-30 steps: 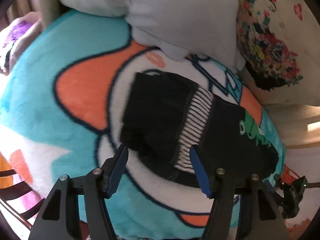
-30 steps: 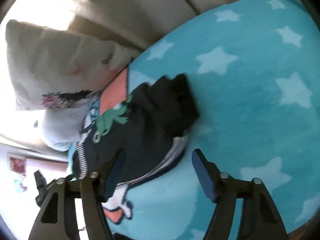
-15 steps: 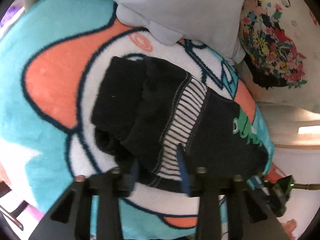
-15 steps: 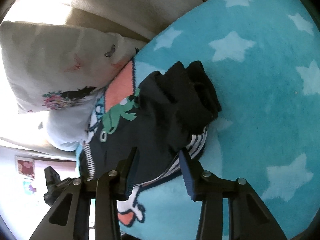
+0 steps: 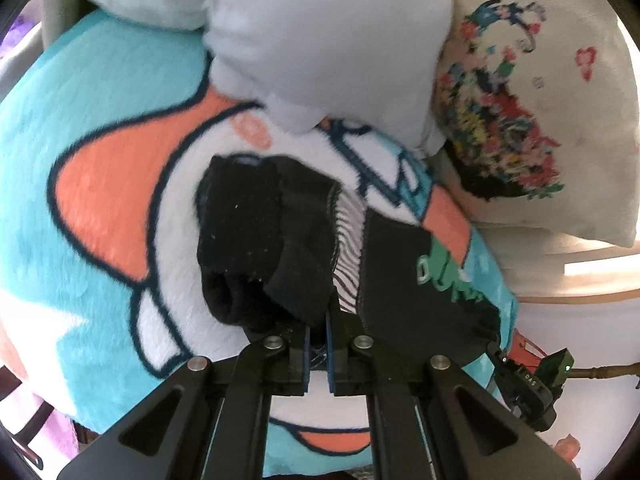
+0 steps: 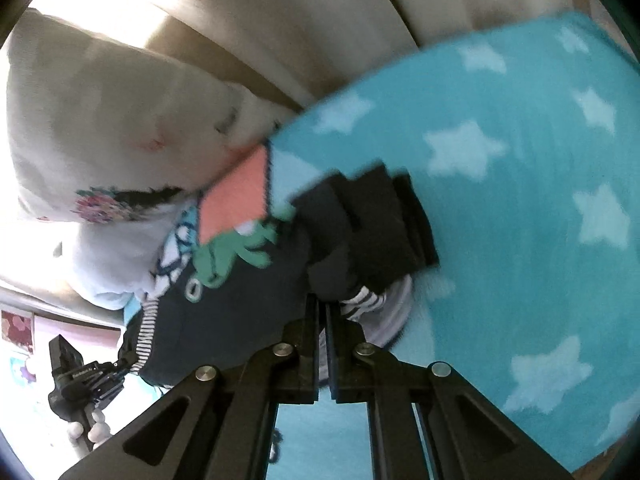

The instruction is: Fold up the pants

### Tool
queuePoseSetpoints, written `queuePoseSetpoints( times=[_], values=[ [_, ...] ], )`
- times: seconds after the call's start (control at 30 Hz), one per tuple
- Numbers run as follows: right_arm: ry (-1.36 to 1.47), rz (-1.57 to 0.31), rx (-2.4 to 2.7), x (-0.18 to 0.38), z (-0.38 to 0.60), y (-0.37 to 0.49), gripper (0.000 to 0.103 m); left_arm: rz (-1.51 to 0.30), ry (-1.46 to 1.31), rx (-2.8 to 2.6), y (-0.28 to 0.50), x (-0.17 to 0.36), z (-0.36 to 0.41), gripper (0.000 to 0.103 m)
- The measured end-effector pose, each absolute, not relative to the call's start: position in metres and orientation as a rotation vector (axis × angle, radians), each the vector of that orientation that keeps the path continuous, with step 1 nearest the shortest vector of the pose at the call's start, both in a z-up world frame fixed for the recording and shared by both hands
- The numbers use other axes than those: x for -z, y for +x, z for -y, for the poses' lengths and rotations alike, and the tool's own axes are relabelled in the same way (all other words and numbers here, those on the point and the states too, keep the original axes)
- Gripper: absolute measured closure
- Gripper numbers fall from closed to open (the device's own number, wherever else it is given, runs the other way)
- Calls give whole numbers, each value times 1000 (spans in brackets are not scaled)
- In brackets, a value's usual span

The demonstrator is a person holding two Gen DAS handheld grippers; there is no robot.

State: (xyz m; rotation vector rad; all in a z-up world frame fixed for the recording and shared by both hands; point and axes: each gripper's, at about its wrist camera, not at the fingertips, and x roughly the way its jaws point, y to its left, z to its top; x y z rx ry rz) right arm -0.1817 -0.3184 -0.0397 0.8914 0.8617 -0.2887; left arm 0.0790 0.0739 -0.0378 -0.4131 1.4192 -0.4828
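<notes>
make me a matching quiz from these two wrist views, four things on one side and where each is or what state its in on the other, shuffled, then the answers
Things
1. pants
2. left gripper
3. floral pillow
4. blanket

Places or states
A. turquoise with pale stars, spread under the clothing
B. shut on the near hem of the dark fabric
C. dark, with a green frog print and striped lining, bunched up on the blanket
D. cream, leaning at the far right edge of the blanket in the left wrist view

Pairs: 1-C, 2-B, 3-D, 4-A
</notes>
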Motion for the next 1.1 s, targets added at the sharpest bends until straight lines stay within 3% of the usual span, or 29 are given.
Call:
queuePoseSetpoints(
  times=[0.27,0.47,0.77,0.83,0.97,1.1],
  values=[
    [780,-815,313,-4,344,-118,99,-1389,-402,494,135,23,-52,98],
    [709,-847,371,-2,352,-64,99,-1415,-448,492,169,40,-43,96],
    [671,-901,493,26,361,-30,97,-1415,-515,515,187,36,-45,75],
    [676,-901,497,27,363,-32,93,-1411,-519,530,187,32,-48,72],
    [681,-853,489,17,358,-51,68,-1410,-570,567,187,27,-54,60],
    [680,-809,466,4,344,-76,65,-1388,-634,603,187,15,-69,56]
  ],
)
